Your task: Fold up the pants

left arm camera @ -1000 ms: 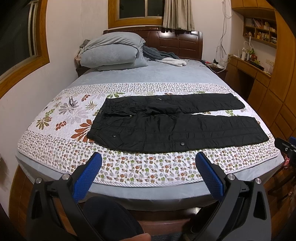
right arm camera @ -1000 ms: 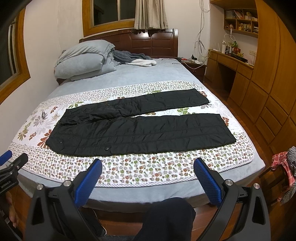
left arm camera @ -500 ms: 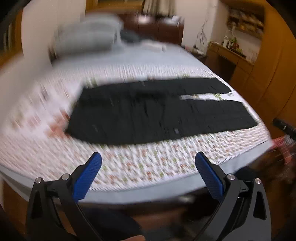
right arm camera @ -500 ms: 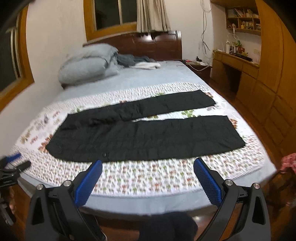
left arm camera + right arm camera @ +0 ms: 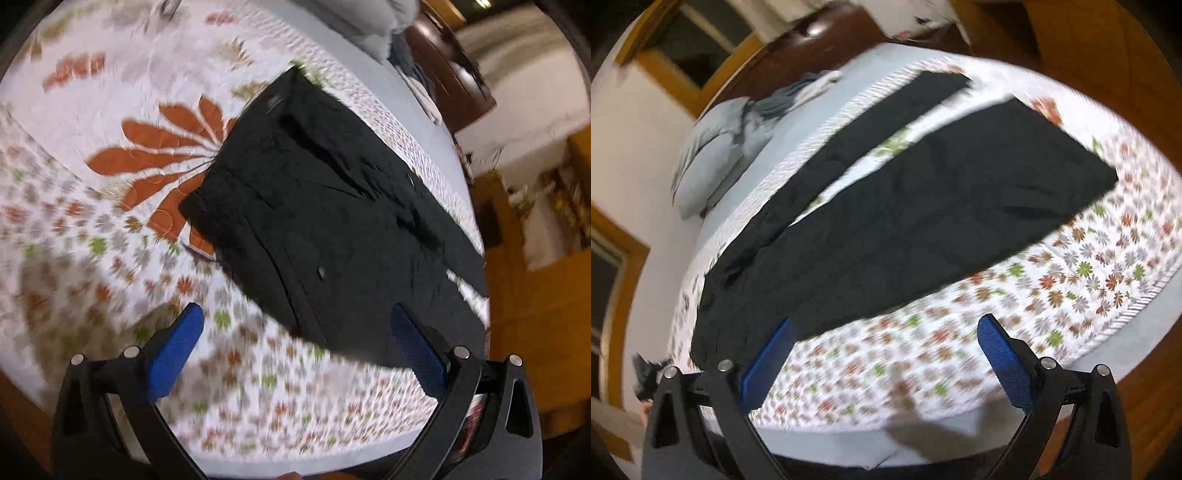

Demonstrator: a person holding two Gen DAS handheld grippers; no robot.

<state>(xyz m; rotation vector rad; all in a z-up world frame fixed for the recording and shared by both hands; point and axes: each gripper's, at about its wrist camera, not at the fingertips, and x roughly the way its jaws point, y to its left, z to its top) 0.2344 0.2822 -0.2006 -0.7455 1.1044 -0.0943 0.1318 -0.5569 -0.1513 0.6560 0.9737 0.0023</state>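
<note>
Black pants (image 5: pixel 325 221) lie flat on the floral bedspread (image 5: pixel 110 206), waistband towards the left, both legs spread apart to the right (image 5: pixel 923 206). My left gripper (image 5: pixel 295 328) hovers open over the near waist corner, its blue fingers (image 5: pixel 177 347) wide apart with nothing between them. My right gripper (image 5: pixel 886 343) hangs open above the near edge of the lower leg, with nothing held. Both views are tilted and motion-blurred.
Grey pillows (image 5: pixel 716 155) are stacked at the head of the bed by the dark headboard (image 5: pixel 827 37). Wooden cabinets (image 5: pixel 535 332) stand along the right side. The left gripper (image 5: pixel 646 373) shows at the left edge of the right wrist view.
Both grippers have moved in from the foot of the bed to just above the bedspread, tilting as they went. The pants lie as before.
</note>
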